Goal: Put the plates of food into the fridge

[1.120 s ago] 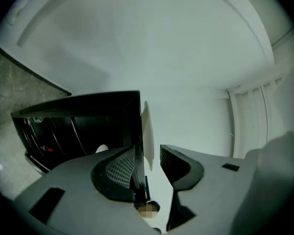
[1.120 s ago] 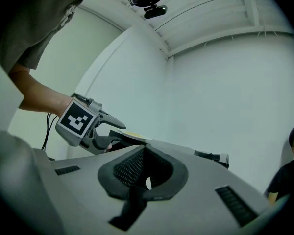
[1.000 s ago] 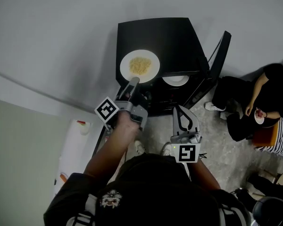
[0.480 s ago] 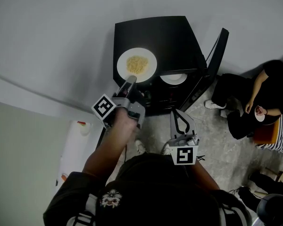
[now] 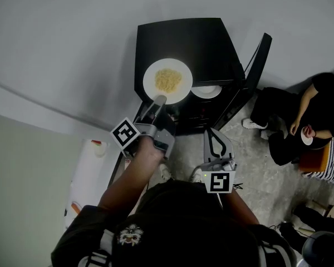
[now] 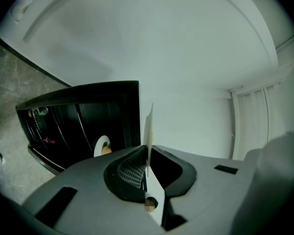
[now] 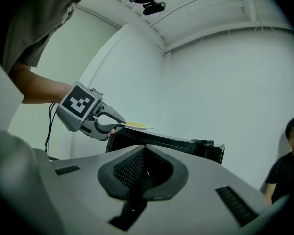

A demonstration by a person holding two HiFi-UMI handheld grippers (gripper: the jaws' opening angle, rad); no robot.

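Bearing yellow food (image 5: 167, 80), round white plate (image 5: 150, 83)

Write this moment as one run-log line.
left gripper: jaws just closing on rim of plate of yellow food, at fridge top | right gripper: shut, empty | fridge door: open | second plate: inside

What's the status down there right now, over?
Left gripper, jaws just closing, clamped on rim of food plate over fridge top. Right gripper shut, empty. Fridge's door open, another plate inside; way looks clear.
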